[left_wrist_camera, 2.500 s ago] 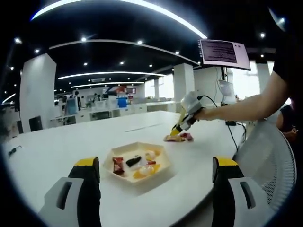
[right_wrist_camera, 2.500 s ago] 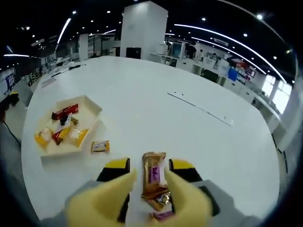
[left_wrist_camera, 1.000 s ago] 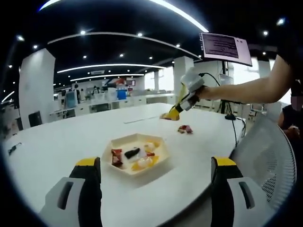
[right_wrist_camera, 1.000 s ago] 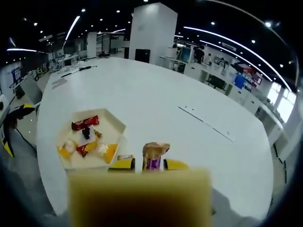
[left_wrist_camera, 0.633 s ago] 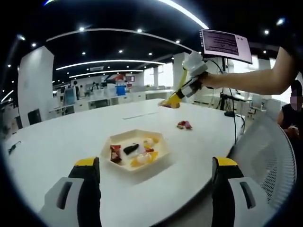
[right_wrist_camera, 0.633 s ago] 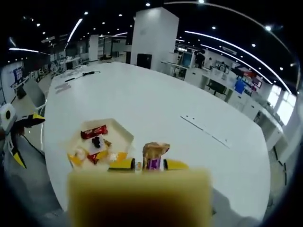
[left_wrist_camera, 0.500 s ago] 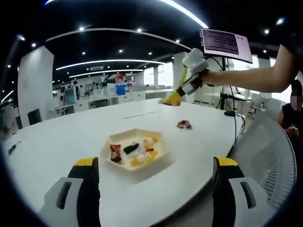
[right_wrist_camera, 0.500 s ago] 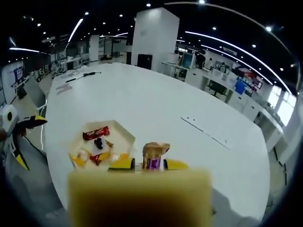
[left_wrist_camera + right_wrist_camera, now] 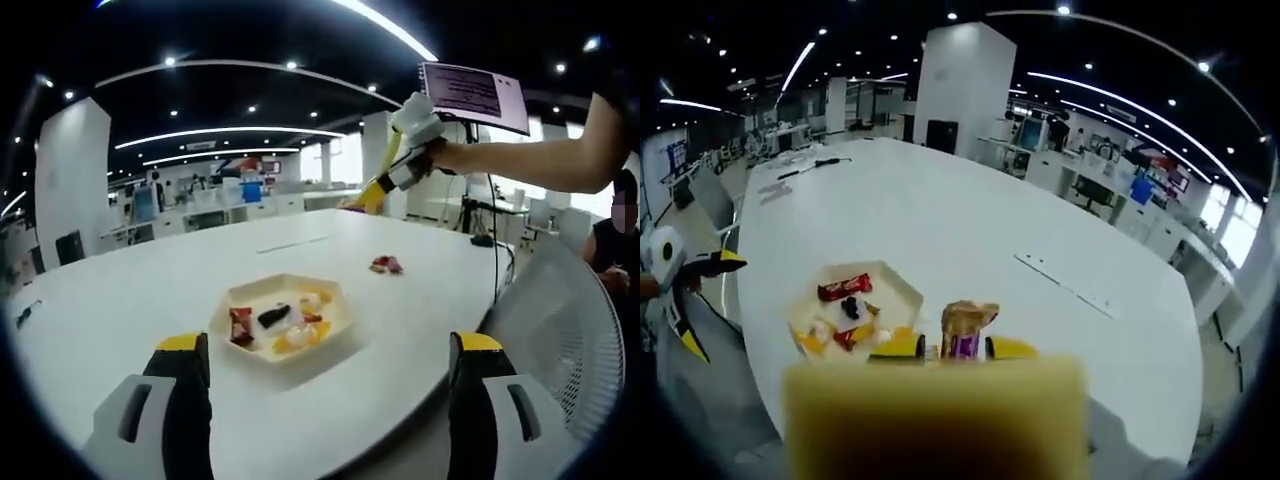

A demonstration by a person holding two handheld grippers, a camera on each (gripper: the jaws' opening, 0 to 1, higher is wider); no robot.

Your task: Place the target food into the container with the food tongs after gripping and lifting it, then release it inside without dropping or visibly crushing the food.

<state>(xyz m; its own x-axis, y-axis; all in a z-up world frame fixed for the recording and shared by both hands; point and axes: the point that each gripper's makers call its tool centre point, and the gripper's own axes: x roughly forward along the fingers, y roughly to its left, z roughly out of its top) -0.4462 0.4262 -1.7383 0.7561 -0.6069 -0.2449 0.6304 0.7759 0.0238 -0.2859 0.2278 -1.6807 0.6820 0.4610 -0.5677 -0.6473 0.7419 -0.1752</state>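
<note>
A pale hexagonal tray [image 9: 286,281] with several wrapped snacks sits mid-table, ahead of my open left gripper [image 9: 330,345]. High at the right, my right gripper [image 9: 408,160] is shut on yellow food tongs [image 9: 368,197] that pinch a snack at their tip, above the table and beyond the tray. In the right gripper view, the tongs [image 9: 935,415] are a blurred yellow block at the bottom. They hold a brown and purple snack packet [image 9: 966,328] upright between the gripper's [image 9: 955,348] jaw tips. The tray [image 9: 902,286] lies down to the left of it.
A small red wrapped snack [image 9: 383,265] lies on the white table [image 9: 120,300] right of the tray. A monitor [image 9: 475,95] stands at the back right, and a mesh chair [image 9: 560,340] sits at the right edge. The left gripper [image 9: 670,280] shows at the table's near left.
The tongs closed on the brown snack packet that lay on the table, and the right gripper has lifted it well above the surface. My left gripper stays open and still.
</note>
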